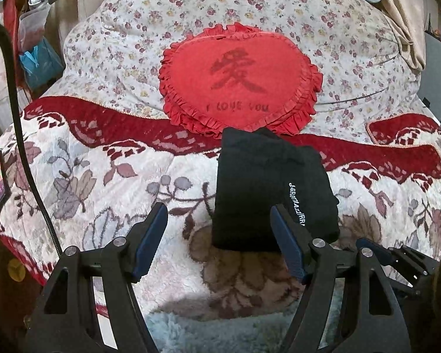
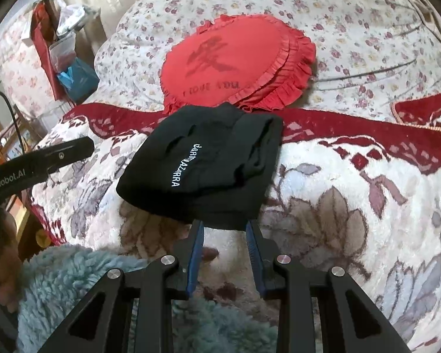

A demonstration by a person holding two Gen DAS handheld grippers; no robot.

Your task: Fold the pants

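Black pants, folded into a compact block, are lying on the floral blanket near the middle of the bed; white lettering is showing on the top layer. Far end is touching the frilled edge of the red heart cushion, which is sitting on the flowered quilt beyond.

Left gripper is hovering at the near edge of the pants, jaws spread wide, holding nothing; its right finger is overlapping the bundle in view, contact unclear.

Right gripper is sitting at the pants' near edge, jaws moderately apart, tips at the fabric, nothing clamped.
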